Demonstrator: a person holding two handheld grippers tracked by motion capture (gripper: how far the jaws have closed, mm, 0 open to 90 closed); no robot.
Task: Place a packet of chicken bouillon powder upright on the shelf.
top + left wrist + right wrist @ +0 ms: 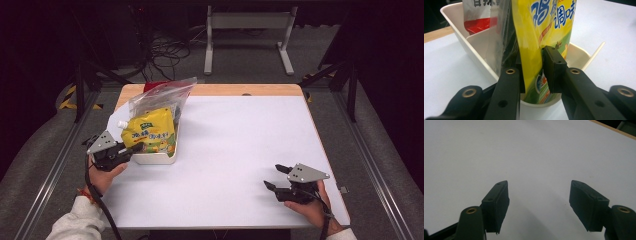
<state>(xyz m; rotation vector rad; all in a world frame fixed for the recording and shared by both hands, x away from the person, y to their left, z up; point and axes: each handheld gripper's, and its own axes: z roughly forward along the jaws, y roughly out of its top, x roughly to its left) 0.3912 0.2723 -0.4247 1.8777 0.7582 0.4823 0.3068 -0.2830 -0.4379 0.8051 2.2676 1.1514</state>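
Gripping the lower part of a yellow spouted pouch (534, 42), the left claw (531, 75) has its two black jaws pressed together on the soft film from either side. The pouch stands upright in the near end of a white plastic tub (152, 158) at the left of the bench (235, 160), its white spout (121, 124) pointing up and to the left. The right claw (274, 176) rests low over the bench near the right front corner, well apart from the tub, its jaws spread wide with nothing between them.

The pouch looks like flexible laminated film, glossy and smooth, printed in yellow and green with blue lettering. I judge it soft and somewhat slippery; its bulging body suggests liquid or paste inside, so it would sag and swing if lifted by one edge. The firmest places to hold seem to be the stiff sealed seams or the rigid spout; a squeeze on the middle could deform it.

Behind it in the tub stands a clear crinkled plastic bag (162, 95), tall and limp, with a red and white packet (477, 22) inside. The tub is rigid, thin-walled and rounded at the corners, with a divider across it. The bench top is matte white, with a wooden strip along the far edge.
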